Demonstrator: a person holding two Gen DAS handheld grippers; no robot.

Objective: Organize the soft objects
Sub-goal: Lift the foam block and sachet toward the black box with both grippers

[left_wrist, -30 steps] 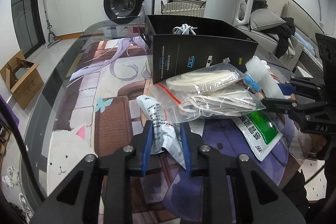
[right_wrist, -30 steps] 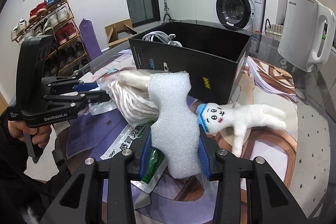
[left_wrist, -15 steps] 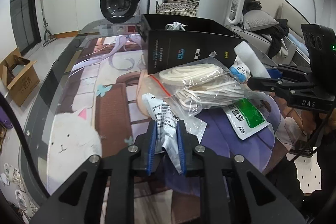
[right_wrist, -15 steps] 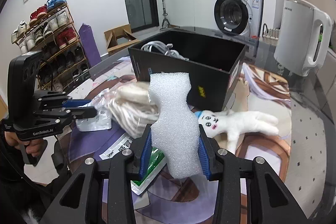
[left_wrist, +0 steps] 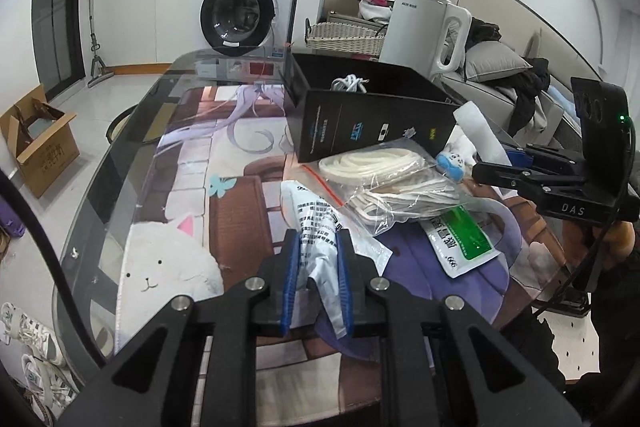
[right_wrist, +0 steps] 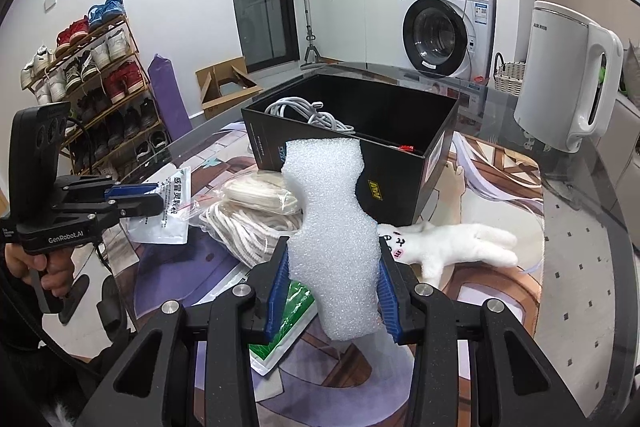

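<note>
Pinching a white packet [left_wrist: 316, 247], the left gripper [left_wrist: 316, 267] lifts it clear of the pile — the right gripper [right_wrist: 332, 287] squeezes a foam piece [right_wrist: 332, 227], likely bound for the black box [right_wrist: 400, 155].

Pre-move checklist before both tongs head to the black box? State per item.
1. Left tongs shut on white printed pouch: ok.
2. Right tongs shut on foam piece: ok.
3. Black box open on top: ok.
4. Room in box beside white cable: ok.
5. Pouch free of the bagged rope: cannot tell.
6. Plush toy clear of the foam's path: ok, it lies on the mat.
</note>
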